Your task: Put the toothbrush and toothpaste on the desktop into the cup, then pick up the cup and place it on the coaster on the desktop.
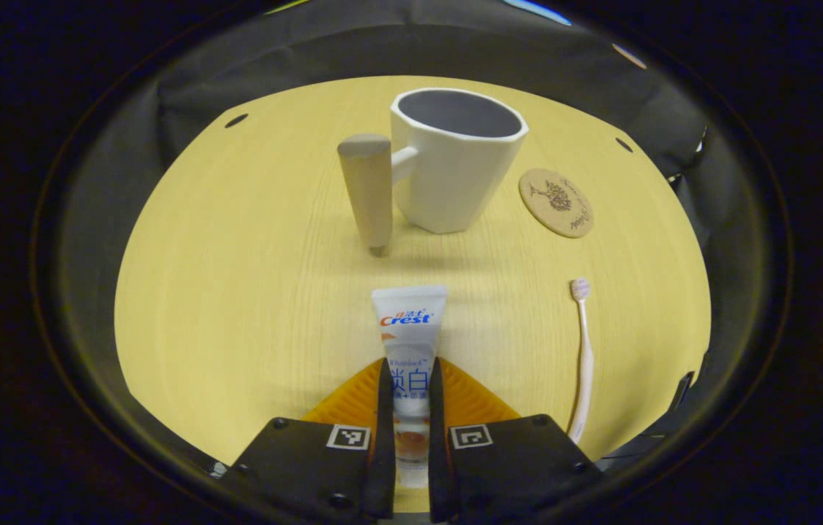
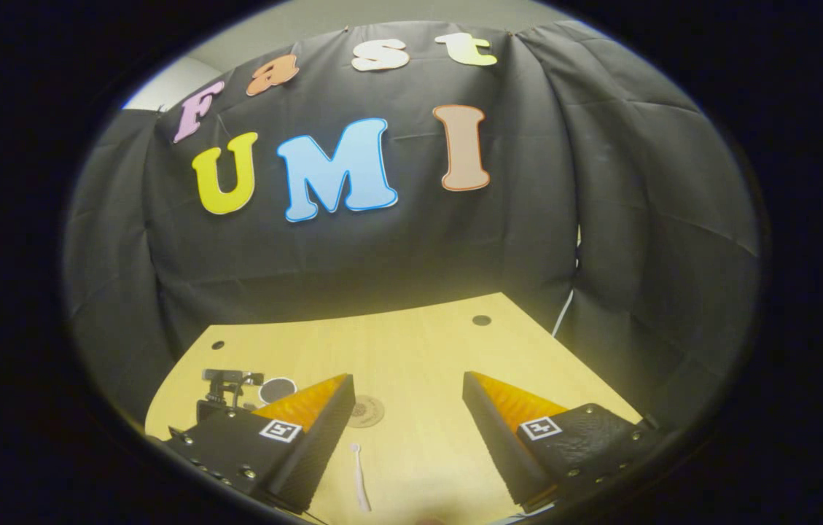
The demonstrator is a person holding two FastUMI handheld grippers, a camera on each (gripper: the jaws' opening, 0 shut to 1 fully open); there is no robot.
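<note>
A white toothpaste tube [image 1: 410, 321] lies lengthwise between the fingers of my left gripper [image 1: 410, 363], which is shut on its lower half. Its flat end points toward a white faceted cup [image 1: 455, 168] with a wooden handle [image 1: 367, 189], standing upright farther back on the table. A round cork coaster [image 1: 555, 202] lies right of the cup. A pale pink toothbrush [image 1: 584, 357] lies on the table to the right of the tube. In the right gripper view, my right gripper [image 2: 407, 379] hangs open above the table, with the toothbrush [image 2: 360, 477] and the coaster [image 2: 366, 410] below its gap.
The light wooden table [image 1: 236, 292] has small dark holes near its far edge and is bounded by the black cloth wall [image 2: 382, 255]. The cup's dark rim [image 2: 278, 389] and a black camera mount [image 2: 229, 379] show behind the right gripper's left finger.
</note>
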